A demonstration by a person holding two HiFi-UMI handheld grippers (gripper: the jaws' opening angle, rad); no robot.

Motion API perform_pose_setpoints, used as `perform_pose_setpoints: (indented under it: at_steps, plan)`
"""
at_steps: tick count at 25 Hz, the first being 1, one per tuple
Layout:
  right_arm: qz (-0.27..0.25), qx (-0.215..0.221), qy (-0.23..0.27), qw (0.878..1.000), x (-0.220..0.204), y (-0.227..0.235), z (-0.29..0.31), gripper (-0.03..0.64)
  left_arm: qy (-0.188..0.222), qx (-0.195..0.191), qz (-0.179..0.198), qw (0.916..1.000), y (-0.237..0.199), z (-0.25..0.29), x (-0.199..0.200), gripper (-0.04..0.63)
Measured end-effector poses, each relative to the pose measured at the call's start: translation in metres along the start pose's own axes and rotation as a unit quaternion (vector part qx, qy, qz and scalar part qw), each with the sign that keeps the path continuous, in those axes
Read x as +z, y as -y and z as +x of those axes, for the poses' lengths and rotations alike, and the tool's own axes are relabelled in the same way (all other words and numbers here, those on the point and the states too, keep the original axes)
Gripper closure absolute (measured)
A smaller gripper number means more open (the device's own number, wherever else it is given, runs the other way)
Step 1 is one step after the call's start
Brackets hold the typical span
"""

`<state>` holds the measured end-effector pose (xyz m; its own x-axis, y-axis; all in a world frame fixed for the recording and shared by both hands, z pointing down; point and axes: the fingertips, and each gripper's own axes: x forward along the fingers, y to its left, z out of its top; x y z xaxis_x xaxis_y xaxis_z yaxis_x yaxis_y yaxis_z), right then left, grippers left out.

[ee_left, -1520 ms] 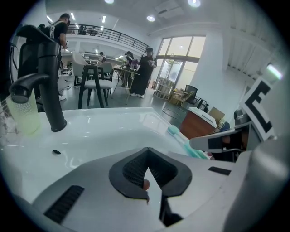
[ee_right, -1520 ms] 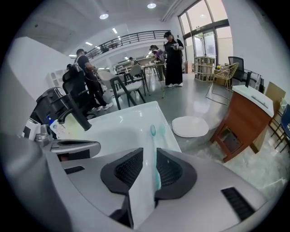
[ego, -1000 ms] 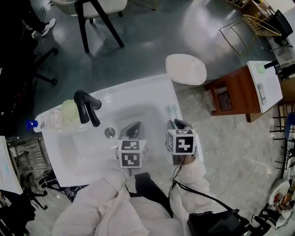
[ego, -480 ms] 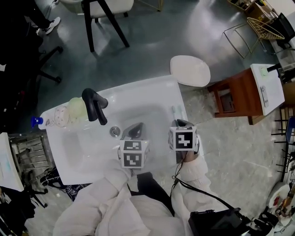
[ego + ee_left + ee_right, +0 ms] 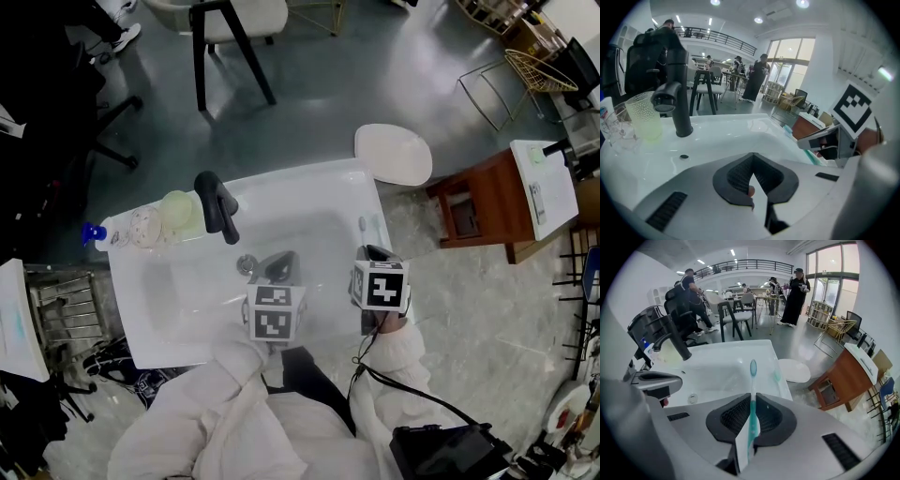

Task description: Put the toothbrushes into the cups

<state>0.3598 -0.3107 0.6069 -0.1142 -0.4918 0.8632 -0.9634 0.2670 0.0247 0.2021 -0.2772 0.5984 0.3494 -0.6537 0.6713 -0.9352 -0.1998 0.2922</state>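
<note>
The right tool (image 5: 751, 414) is clamped on a teal toothbrush (image 5: 752, 389), which runs straight out between the jaws with its bristle head forward over the white sink (image 5: 309, 187). A second toothbrush (image 5: 777, 376) lies on the sink's right rim, just ahead of this tool and apart from it. The left tool (image 5: 752, 174) has its jaws together with nothing between them; in the head view it hangs over the basin near the drain (image 5: 247, 264), just beside the right tool (image 5: 372, 253) and to its left. The green cup (image 5: 178, 211) and the clear cup (image 5: 143, 225) stand upright side by side on the sink's back left rim, the green one just beside the black tap (image 5: 217, 204), both well apart from the toothbrushes. A blue-capped bottle (image 5: 94, 232) sits at the far left of that rim, next to the clear cup. A white stool (image 5: 394, 155) stands on the floor past the sink's right corner.
</note>
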Motion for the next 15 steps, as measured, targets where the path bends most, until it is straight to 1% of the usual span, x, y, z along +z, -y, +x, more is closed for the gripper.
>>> perform_pose_setpoints:
  at_steps: [7,15]
  plan:
    - [0.012,0.019,0.036,0.999,0.011,-0.031,-0.031,0.569,0.014,-0.001,0.004,0.9999,-0.008,-0.031,0.0,0.591]
    - [0.006,0.021,0.073,0.997,0.023,-0.065,-0.065,0.569,0.049,-0.002,0.004,0.9988,-0.018,-0.069,0.011,0.591]
